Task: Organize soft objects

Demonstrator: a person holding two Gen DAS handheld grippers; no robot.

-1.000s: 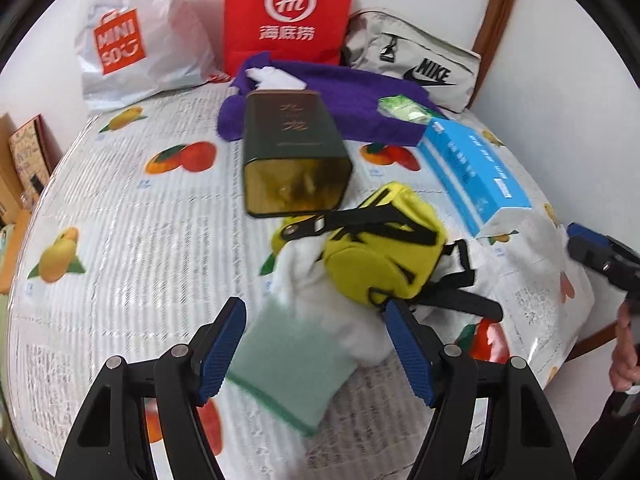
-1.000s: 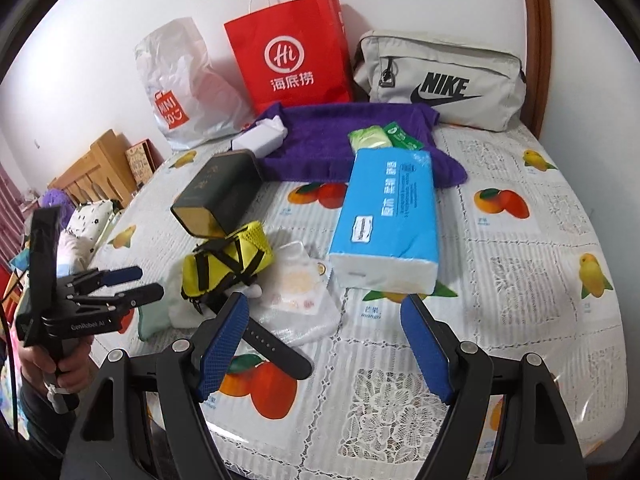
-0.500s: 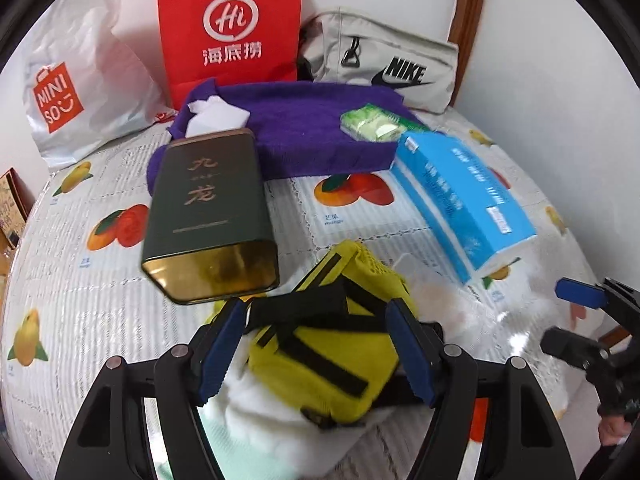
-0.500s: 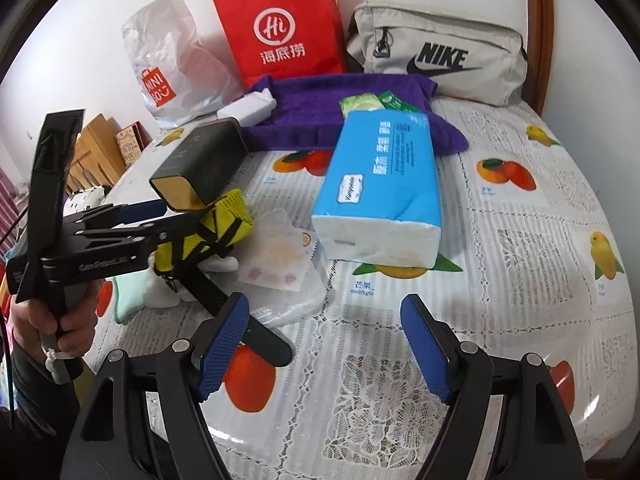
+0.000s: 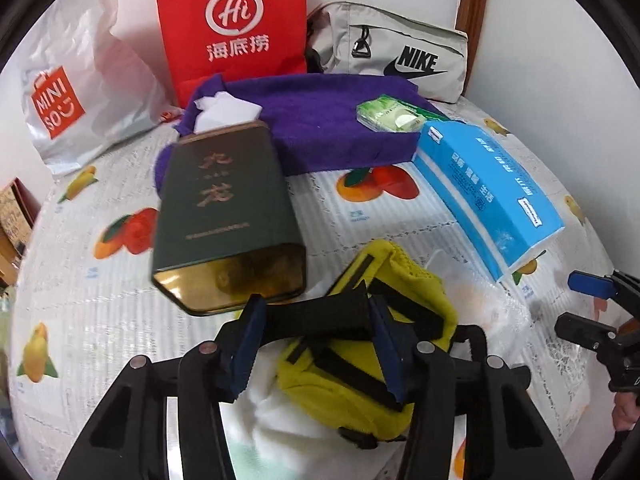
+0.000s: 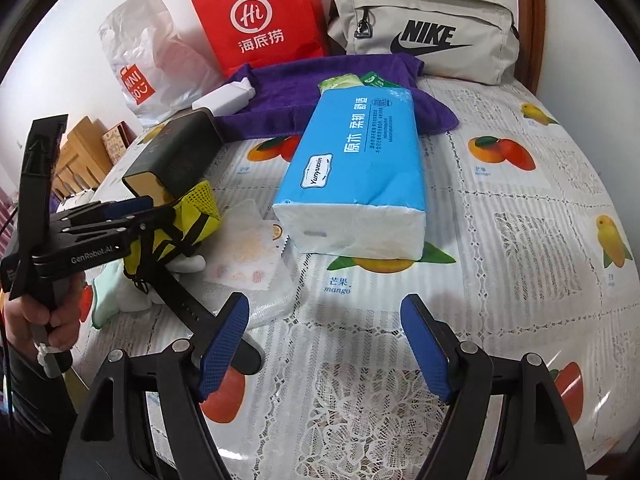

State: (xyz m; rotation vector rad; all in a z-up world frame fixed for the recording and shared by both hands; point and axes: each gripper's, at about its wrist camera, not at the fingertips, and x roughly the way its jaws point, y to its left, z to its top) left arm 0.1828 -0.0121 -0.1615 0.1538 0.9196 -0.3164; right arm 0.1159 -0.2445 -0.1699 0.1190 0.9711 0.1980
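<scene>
A yellow pouch (image 5: pixel 360 384) with black straps lies on a white fluffy cloth (image 5: pixel 276 432) in the middle of the table. My left gripper (image 5: pixel 316 316) has closed around the pouch's top black strap (image 5: pixel 320 314); it also shows in the right wrist view (image 6: pixel 132 216) at the pouch (image 6: pixel 188 220). My right gripper (image 6: pixel 324 340) is open and empty above the tablecloth. A blue tissue pack (image 6: pixel 356 176), a purple towel (image 5: pixel 320 120) and a green wipes pack (image 5: pixel 388 114) lie beyond.
A dark green tin (image 5: pixel 224 220) lies next to the pouch. A red paper bag (image 5: pixel 232 24), a white Miniso bag (image 5: pixel 72 92) and a grey Nike bag (image 5: pixel 400 52) stand against the back wall. A clear plastic packet (image 6: pixel 248 256) lies beside the pouch.
My left gripper moved forward over the green cloth to the yellow pouch and narrowed its fingers onto the black strap. My right gripper stayed open and shifted slightly.
</scene>
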